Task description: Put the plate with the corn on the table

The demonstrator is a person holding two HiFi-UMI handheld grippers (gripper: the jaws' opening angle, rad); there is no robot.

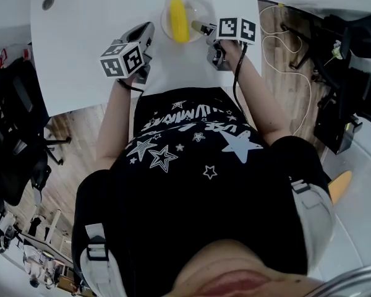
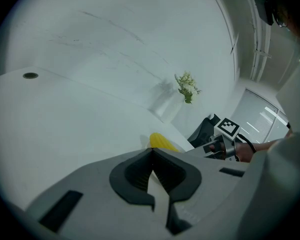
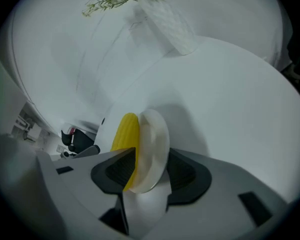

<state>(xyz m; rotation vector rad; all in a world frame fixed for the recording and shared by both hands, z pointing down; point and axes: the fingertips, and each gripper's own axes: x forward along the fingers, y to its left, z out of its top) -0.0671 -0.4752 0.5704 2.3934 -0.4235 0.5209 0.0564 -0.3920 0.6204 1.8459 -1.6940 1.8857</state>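
A clear plate (image 1: 200, 9) with a yellow corn cob (image 1: 179, 20) rests on the white table (image 1: 86, 48) near its far edge. My right gripper (image 1: 205, 30) is at the plate's right rim. In the right gripper view the plate (image 3: 156, 146) and corn (image 3: 125, 134) stand edge-on between the jaws of the right gripper (image 3: 147, 171), which are spread wide and open. My left gripper (image 1: 147, 37) hovers left of the plate, shut with nothing in it. The left gripper (image 2: 151, 154) sees the corn (image 2: 162, 142) just beyond its tips.
A white vase with green sprigs (image 3: 167, 21) stands against the wall past the plate, also seen as the vase (image 2: 187, 88). A round cable hole (image 1: 47, 2) is at the table's far left. Black chairs (image 1: 12, 122) stand left, cables (image 1: 278, 39) and dark gear right.
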